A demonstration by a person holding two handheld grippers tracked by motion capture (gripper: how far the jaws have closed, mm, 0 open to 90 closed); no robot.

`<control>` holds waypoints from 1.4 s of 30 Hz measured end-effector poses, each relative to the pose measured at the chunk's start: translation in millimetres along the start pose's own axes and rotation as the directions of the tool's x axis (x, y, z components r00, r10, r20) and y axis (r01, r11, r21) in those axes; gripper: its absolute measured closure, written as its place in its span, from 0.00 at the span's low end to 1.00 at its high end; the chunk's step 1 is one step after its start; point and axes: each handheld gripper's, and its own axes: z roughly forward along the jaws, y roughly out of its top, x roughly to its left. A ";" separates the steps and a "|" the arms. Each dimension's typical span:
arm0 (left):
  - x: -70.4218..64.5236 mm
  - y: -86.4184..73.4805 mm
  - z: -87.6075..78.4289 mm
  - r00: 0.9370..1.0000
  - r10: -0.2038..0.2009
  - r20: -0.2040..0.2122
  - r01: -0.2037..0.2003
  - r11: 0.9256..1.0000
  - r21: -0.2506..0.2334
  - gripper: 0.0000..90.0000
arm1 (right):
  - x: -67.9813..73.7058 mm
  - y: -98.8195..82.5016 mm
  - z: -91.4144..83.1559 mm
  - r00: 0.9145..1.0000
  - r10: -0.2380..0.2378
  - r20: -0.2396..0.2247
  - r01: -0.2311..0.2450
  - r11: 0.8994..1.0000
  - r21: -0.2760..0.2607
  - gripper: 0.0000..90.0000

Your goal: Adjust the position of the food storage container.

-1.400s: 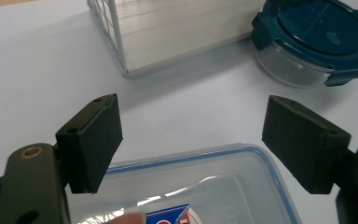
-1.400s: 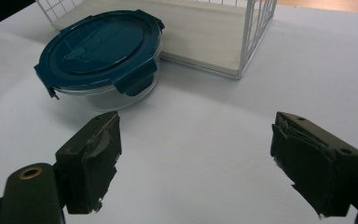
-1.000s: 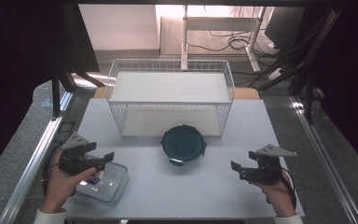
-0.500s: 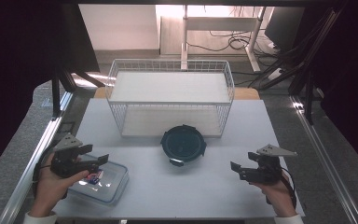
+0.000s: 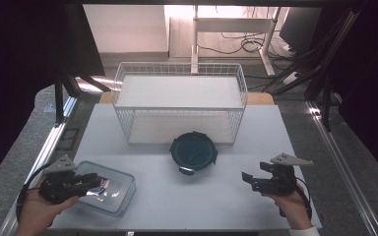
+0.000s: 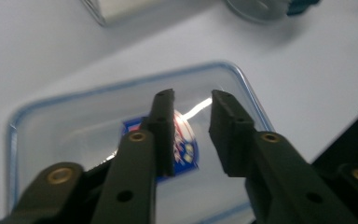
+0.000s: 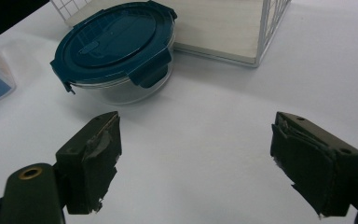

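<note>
The clear rectangular container (image 5: 103, 187) lies at about 8 o'clock on the white table (image 5: 187, 206), near its front left corner. From above it reads as a shallow clear box with a bluish rim and a small red, white and blue label (image 5: 102, 184) catching glare. The left gripper view brings that closer: the label (image 6: 186, 149) sits on the lid or inside, which of the two I cannot tell, and whether anything else is in the box is not clear.

The left gripper (image 5: 91, 183) hangs over the container's left part, held in the person's left hand (image 5: 42, 211). In its own view the left gripper (image 6: 192, 114) has its jaws a small way apart, with nothing between them; whether they touch the lid cannot be told.

At the table's centre stands a round glass container (image 5: 194, 152) with a dark teal clip-on lid. The right gripper view shows its clear wall and side latches (image 7: 116, 51), which the high view flattens; its contents cannot be made out.

The right gripper (image 5: 249, 180), at about 4 o'clock, is spread wide and empty above bare table (image 7: 196, 158).

At 12 o'clock a white wire basket (image 5: 179, 105) holds a pale board.
</note>
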 end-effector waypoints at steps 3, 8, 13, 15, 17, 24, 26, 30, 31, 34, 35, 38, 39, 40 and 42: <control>-5.2 -7.5 0.1 0.999 0.018 0.036 -0.020 0.999 0.035 0.91 | 0.2 -0.3 0.5 1.000 0.000 0.002 0.000 1.000 0.000 0.18; -13.3 -18.5 -0.5 0.998 0.044 0.035 -0.046 0.996 0.079 1.00 | -0.5 -1.6 1.4 1.000 -0.001 0.005 0.001 1.000 0.009 0.18; -25.3 -30.4 -2.8 0.995 0.079 0.056 -0.085 0.990 0.112 1.00 | -1.4 -3.7 2.2 1.000 0.000 0.010 0.000 1.000 0.018 0.18; -30.1 -36.4 -2.6 0.993 0.096 0.069 -0.105 0.985 0.140 1.00 | -1.6 -4.0 2.1 1.000 0.000 0.012 0.000 1.000 0.018 0.18; -33.3 -43.7 -0.4 0.990 0.108 0.094 -0.123 0.977 0.173 1.00 | -2.1 -4.2 2.3 1.000 0.001 0.013 -0.001 1.000 0.018 0.18; -41.2 -55.2 15.2 0.988 0.130 0.077 -0.145 0.959 0.245 1.00 | -4.4 -6.3 3.7 1.000 0.005 0.022 -0.006 1.000 0.028 0.18; -40.5 -54.9 18.9 0.989 0.126 0.072 -0.140 0.959 0.247 1.00 | -5.2 -6.8 4.1 1.000 0.008 0.024 -0.009 0.999 0.031 0.18; -39.7 -54.7 27.8 0.990 0.113 0.081 -0.130 0.960 0.248 1.00 | -6.4 -7.4 4.5 1.000 0.010 0.028 -0.011 0.999 0.033 0.18; -39.2 -54.5 29.0 0.991 0.111 0.081 -0.128 0.960 0.250 1.00 | -6.5 -7.4 4.4 1.000 0.011 0.029 -0.012 0.999 0.033 0.18; -38.7 -53.3 32.1 0.992 0.093 0.088 -0.111 0.965 0.236 1.00 | -6.4 -7.8 4.9 0.999 0.011 0.030 -0.012 0.999 0.034 0.18; -38.8 -52.5 33.2 0.993 0.088 0.085 -0.106 0.967 0.232 1.00 | -6.3 -7.9 5.0 0.999 0.011 0.030 -0.012 0.999 0.035 0.18; -39.3 -48.9 37.6 0.995 0.075 0.070 -0.089 0.971 0.220 1.00 | -6.4 -8.0 5.4 1.000 0.008 0.030 -0.009 0.999 0.037 0.18; -39.5 -47.4 39.5 0.995 0.067 0.068 -0.080 0.973 0.214 1.00 | -6.4 -8.1 5.7 1.000 0.008 0.030 -0.009 0.999 0.036 0.18; -39.8 -46.2 41.2 0.996 0.060 0.066 -0.073 0.975 0.209 1.00 | -6.7 -8.2 5.6 1.000 0.007 0.031 -0.008 0.999 0.038 0.18; -42.1 -41.5 46.4 0.997 0.056 0.060 -0.067 0.977 0.203 1.00 | -7.2 -8.4 5.8 0.999 0.009 0.032 -0.010 0.999 0.041 0.18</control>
